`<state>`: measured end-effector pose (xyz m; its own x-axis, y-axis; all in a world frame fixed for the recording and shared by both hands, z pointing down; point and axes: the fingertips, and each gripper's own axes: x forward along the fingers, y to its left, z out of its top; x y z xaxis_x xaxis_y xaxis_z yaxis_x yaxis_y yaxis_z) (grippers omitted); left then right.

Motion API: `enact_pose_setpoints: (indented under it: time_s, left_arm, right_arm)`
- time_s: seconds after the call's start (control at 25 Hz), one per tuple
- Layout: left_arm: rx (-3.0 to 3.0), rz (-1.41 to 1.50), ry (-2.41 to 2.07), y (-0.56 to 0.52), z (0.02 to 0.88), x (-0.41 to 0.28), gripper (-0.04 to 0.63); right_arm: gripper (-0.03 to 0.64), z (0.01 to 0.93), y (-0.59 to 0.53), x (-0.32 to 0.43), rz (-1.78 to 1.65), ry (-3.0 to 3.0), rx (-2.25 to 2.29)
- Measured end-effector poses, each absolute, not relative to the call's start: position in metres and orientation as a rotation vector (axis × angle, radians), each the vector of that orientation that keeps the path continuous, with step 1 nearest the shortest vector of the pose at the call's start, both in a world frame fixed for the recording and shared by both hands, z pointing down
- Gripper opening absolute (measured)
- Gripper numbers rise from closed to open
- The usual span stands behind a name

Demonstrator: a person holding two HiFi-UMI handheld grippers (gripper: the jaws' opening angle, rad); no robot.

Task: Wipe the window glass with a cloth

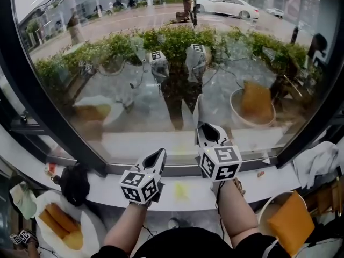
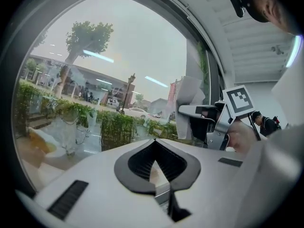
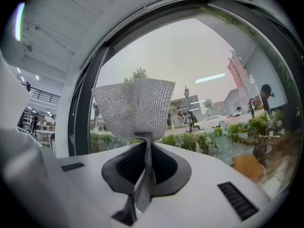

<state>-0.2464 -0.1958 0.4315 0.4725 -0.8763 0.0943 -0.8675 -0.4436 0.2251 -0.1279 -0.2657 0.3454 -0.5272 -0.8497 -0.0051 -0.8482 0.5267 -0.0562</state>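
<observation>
The window glass [image 1: 161,63] fills the upper head view, with street, hedge and reflections behind it. My right gripper [image 1: 201,127] is raised close to the pane, shut on a grey mesh cloth [image 1: 197,109]. In the right gripper view the cloth [image 3: 135,108] fans out above the jaws [image 3: 145,165], pinched at its lower end. My left gripper [image 1: 159,155] is held lower, over the sill, shut with nothing in it. The left gripper view shows its closed jaws [image 2: 155,167], and the right gripper [image 2: 211,120] with the cloth [image 2: 189,99] off to the right.
A white sill [image 1: 177,195] runs below the black window frame [image 1: 32,101]. On it lie a black object [image 1: 74,183] at the left and a white rag [image 1: 320,163] at the right. Bowls with orange pieces sit at lower left [image 1: 88,235] and lower right [image 1: 266,211].
</observation>
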Motion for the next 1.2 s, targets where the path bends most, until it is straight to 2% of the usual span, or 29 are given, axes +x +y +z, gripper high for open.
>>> enact_pose_setpoints:
  time_s: [0.68, 1.0, 1.2]
  left_arm:
    - [2.523, -0.033, -1.401, -0.078, 0.434, -0.058, 0.008]
    - [2.528, 0.002, -1.36, -0.03, 0.445, 0.0, 0.007]
    - [2.508, 0.0, -1.346, -0.017, 0.454, 0.013, 0.008]
  right_arm:
    - [0.038, 0.382, -0.129, 0.071, -0.149, 2.736, -1.6]
    - [0.039, 0.403, -0.08, 0.122, -0.209, 2.735, -1.605]
    - [0.038, 0.419, -0.061, 0.141, -0.269, 2.709, -1.611]
